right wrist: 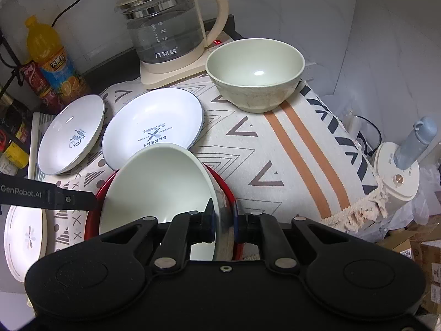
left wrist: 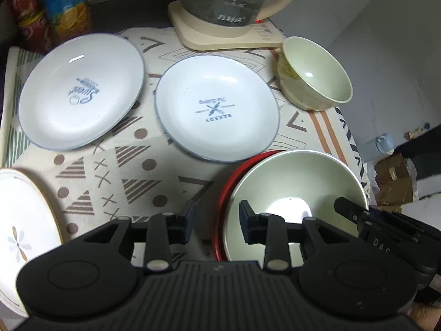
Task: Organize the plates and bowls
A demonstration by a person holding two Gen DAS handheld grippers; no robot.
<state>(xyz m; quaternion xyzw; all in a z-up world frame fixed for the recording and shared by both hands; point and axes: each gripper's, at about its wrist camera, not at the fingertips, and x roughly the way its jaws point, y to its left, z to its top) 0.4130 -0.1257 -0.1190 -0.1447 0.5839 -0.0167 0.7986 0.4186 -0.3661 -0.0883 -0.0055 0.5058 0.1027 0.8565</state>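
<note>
A large pale green bowl (left wrist: 289,176) (right wrist: 154,182) rests tilted inside a red dish (left wrist: 228,176) (right wrist: 224,186) at the near right of the patterned cloth. My right gripper (right wrist: 223,215) is shut on this bowl's near rim, one finger inside and one outside. It also shows at the right edge of the left wrist view, as the right gripper (left wrist: 355,212). My left gripper (left wrist: 217,215) is open, its fingers straddling the red dish's rim and the bowl's left rim without pressing. Two white blue-rimmed plates, "Sweet" (left wrist: 80,91) (right wrist: 71,135) and "Bakery" (left wrist: 217,107) (right wrist: 154,121), lie behind.
A smaller green bowl (left wrist: 317,74) (right wrist: 256,69) stands at the far right by a glass kettle (left wrist: 228,0) (right wrist: 165,24) on its base. A flower-patterned plate (left wrist: 24,220) (right wrist: 24,237) lies near left. Bottles (left wrist: 63,5) (right wrist: 46,52) stand back left. The cloth's edge drops off to the right.
</note>
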